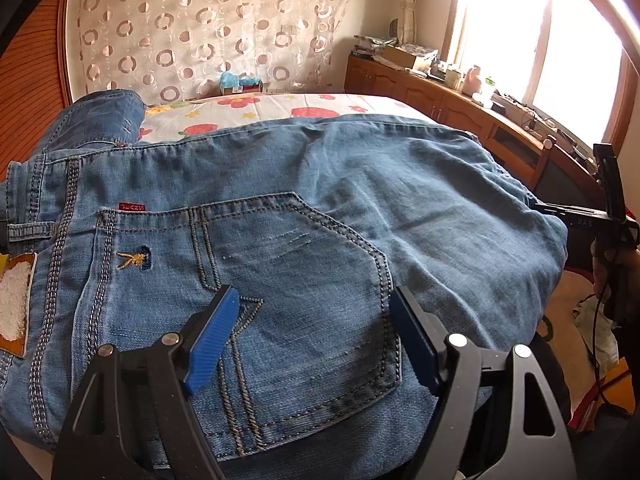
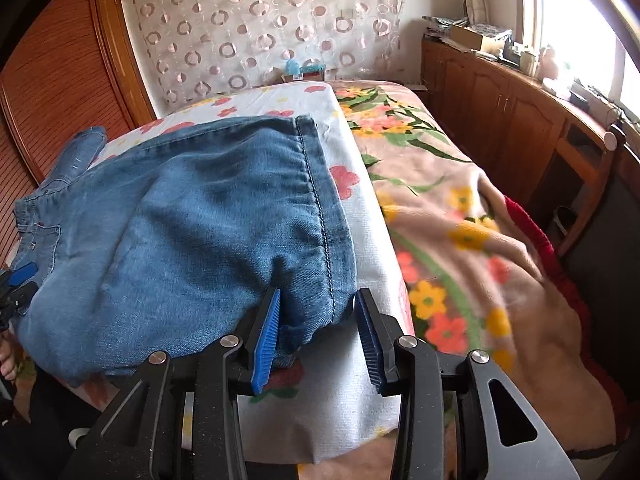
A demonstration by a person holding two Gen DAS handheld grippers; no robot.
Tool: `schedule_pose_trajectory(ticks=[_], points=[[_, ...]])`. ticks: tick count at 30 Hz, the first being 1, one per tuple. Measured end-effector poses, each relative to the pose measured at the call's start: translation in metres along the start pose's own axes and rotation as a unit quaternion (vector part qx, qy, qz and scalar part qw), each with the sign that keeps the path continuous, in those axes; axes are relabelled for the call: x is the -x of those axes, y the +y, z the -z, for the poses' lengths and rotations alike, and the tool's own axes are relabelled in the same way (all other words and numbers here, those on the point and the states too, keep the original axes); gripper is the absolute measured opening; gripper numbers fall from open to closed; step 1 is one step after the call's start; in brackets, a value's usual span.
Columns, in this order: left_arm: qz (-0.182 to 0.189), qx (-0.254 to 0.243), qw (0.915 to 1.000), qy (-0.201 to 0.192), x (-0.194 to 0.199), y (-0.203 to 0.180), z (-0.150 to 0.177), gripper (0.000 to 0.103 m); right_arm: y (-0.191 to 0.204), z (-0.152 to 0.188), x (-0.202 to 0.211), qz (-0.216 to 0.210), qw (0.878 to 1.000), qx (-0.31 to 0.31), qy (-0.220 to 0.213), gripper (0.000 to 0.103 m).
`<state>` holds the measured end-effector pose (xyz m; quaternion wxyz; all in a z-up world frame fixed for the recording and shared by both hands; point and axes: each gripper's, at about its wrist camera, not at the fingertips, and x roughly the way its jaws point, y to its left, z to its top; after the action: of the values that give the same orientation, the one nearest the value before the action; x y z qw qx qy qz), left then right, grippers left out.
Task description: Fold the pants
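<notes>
While both our grippers hover with jaws spread wide and gripping nothing, the folded blue denim jeans (image 1: 280, 208) lie flat on a white bedsheet printed with red and yellow flowers (image 2: 360, 216).

Our left gripper (image 1: 316, 336), black with ribbed blue pads, sits over the stitched back pocket (image 1: 280, 292), near the waistband. Our right gripper (image 2: 316, 336) straddles the near hem corner of the jeans, its left pad (image 2: 266, 344) touching the denim. Beside the sheet lies a beige floral blanket (image 2: 460, 220); wooden cabinets (image 2: 500, 108) stand under a bright window (image 1: 532, 36).
</notes>
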<state>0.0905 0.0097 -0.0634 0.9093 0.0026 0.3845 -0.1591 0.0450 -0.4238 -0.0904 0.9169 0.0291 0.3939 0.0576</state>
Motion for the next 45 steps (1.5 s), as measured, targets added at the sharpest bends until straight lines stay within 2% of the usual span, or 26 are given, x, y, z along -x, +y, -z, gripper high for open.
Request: schedule_pose_trajectory(ticks=[3,6,7,8,13,19,25,30,32,33,35,37,39,45], points=[[-0.001,0.001,1.0,0.001,-0.001,-0.001,0.0,0.078,-0.002,-0.002,0.001,-0.003,1.0,-0.003,0.001,0.037],[0.0,0.002,1.0,0.002,0.0,0.0,-0.002,0.078,-0.001,-0.002,0.001,-0.024,1.0,-0.008,0.0,0.018],[0.001,0.003,1.0,0.002,0.0,0.0,-0.003,0.078,0.0,-0.003,0.005,-0.017,1.0,-0.005,-0.011,0.017],[0.002,0.003,1.0,0.004,0.001,0.001,-0.003,0.078,0.003,-0.004,0.01,-0.013,1.0,0.0,-0.021,0.01],[-0.003,0.009,0.9999,0.006,0.009,0.004,-0.01,0.078,0.024,-0.021,0.037,-0.041,0.997,0.013,-0.063,0.009],[-0.011,0.026,0.9993,-0.025,0.037,0.016,-0.021,0.078,0.074,-0.057,0.074,-0.096,0.987,0.063,-0.11,0.009],[-0.025,0.034,0.9974,-0.058,0.067,0.029,-0.029,0.078,0.141,-0.082,0.104,-0.179,0.967,0.12,-0.136,0.009],[-0.035,0.047,0.9957,-0.071,0.081,0.043,-0.03,0.078,0.189,-0.087,0.116,-0.229,0.95,0.165,-0.131,0.009],[-0.036,0.054,0.9953,-0.072,0.081,0.047,-0.03,0.078,0.201,-0.086,0.115,-0.228,0.948,0.18,-0.128,0.013],[-0.036,0.057,0.9952,-0.071,0.081,0.049,-0.029,0.078,0.205,-0.085,0.113,-0.223,0.948,0.187,-0.126,0.024],[-0.035,0.059,0.9952,-0.069,0.079,0.049,-0.027,0.078,0.204,-0.084,0.111,-0.22,0.948,0.193,-0.126,0.037],[-0.033,0.061,0.9953,-0.067,0.077,0.048,-0.027,0.078,0.2,-0.083,0.109,-0.211,0.949,0.197,-0.123,0.037],[-0.027,0.061,0.9957,-0.064,0.075,0.046,-0.026,0.078,0.195,-0.095,0.097,-0.19,0.954,0.197,-0.121,0.037],[-0.011,0.051,0.9973,-0.053,0.061,0.033,-0.026,0.078,0.191,-0.093,0.078,-0.142,0.968,0.185,-0.092,0.037]])
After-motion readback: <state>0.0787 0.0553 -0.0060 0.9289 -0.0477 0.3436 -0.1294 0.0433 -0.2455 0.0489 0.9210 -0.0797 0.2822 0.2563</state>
